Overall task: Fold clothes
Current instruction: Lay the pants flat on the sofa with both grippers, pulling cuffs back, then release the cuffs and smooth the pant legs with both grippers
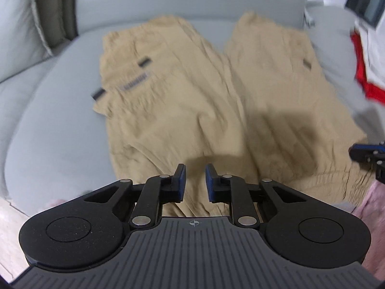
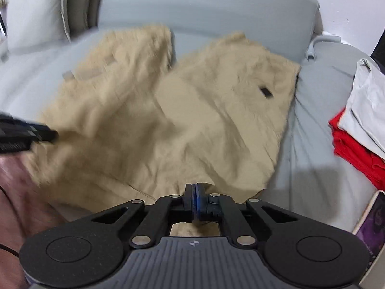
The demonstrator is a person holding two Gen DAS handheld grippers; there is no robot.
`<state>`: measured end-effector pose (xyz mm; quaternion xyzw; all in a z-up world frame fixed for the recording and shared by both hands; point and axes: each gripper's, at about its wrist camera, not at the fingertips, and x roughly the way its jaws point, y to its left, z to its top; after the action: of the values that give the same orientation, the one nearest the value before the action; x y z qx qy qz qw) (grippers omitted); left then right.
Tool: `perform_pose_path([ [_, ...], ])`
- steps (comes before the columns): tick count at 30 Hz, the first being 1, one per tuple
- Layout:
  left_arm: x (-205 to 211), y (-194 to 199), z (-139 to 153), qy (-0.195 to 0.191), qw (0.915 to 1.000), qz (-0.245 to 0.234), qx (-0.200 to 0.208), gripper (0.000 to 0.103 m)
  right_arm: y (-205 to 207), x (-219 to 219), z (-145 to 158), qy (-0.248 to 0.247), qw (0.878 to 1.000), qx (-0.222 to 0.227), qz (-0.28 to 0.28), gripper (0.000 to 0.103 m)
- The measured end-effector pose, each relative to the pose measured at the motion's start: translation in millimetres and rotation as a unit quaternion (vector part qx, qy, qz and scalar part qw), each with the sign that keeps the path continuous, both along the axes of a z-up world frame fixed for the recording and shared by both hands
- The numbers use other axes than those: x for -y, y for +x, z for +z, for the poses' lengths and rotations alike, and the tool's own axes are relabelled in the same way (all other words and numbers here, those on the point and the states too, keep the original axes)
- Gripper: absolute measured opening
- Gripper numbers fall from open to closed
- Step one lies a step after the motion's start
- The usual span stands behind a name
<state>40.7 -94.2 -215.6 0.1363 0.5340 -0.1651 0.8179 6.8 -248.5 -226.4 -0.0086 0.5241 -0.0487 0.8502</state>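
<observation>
Tan shorts (image 1: 192, 96) lie spread flat on a grey sofa seat (image 1: 60, 120), legs pointing away, with dark tabs on the pockets. My left gripper (image 1: 195, 180) hovers over their near edge, jaws slightly apart, with only cloth showing below the gap. In the right wrist view the same shorts (image 2: 168, 120) fill the middle. My right gripper (image 2: 196, 200) sits at their near right corner with its blue pads pressed together. Whether cloth is pinched there I cannot tell. Each gripper shows at the edge of the other's view: right gripper (image 1: 368, 155), left gripper (image 2: 48, 134).
A stack of red and white folded clothes (image 2: 356, 130) lies on the seat to the right. A pale pillow (image 2: 36, 12) leans at the back left. Pink fabric (image 2: 21, 192) is at the near left, and a phone (image 2: 375, 219) at the near right.
</observation>
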Motion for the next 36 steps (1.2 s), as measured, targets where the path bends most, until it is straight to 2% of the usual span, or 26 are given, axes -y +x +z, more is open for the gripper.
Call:
perform_pose_path([
  [1, -0.2, 0.6, -8.6, 0.011, 0.9999, 0.002, -0.01, 0.016, -1.7, 1.3, -11.8, -0.01, 1.0, -0.016, -0.004, 0.0],
  [3, -2.4, 1.3, -10.8, 0.005, 1.0, 0.004, -0.005, 0.016, -5.8, 3.3, -19.1, -0.014, 1.0, -0.017, -0.006, 0.0],
  [7, -2.8, -4.5, 1.2, -0.015, 0.9999, 0.0, 0.007, 0.016, -2.3, 2.7, -11.4, -0.012, 1.0, -0.018, -0.021, 0.0],
  [8, -2.7, -7.4, 5.3, -0.022, 0.9997, -0.002, 0.009, 0.018, -2.3, 2.7, -6.2, -0.004, 0.999, -0.014, -0.03, 0.004],
  [10, 0.0, -15.2, 12.1, -0.03, 0.9995, -0.006, 0.007, 0.02, -3.6, -0.1, 5.1, 0.009, 0.999, -0.004, -0.038, 0.006],
  [16, 6.4, -28.7, 20.2, -0.022, 0.9996, -0.013, 0.013, 0.02, -6.1, -10.0, 23.8, 0.006, 0.999, 0.012, -0.032, 0.012],
  [23, 10.5, -39.8, 26.3, -0.015, 0.9996, -0.012, 0.02, 0.025, -10.5, -15.2, 29.7, 0.04, 0.999, 0.005, -0.024, 0.013],
  [27, 16.9, -43.8, 22.1, -0.008, 0.9996, -0.02, 0.019, 0.026, -9.8, -21.8, 24.2, 0.041, 0.999, -0.006, -0.012, 0.013],
  [31, 21.0, -42.2, 10.2, 0.006, 0.9997, -0.023, 0.009, 0.032, -4.9, -25.0, 8.6, 0.036, 0.999, -0.027, -0.008, 0.013],
  [36, 22.3, -41.8, 7.2, 0.009, 0.9996, -0.025, 0.009, 0.032, -3.3, -26.3, -0.2, 0.033, 0.999, -0.035, -0.007, 0.013],
])
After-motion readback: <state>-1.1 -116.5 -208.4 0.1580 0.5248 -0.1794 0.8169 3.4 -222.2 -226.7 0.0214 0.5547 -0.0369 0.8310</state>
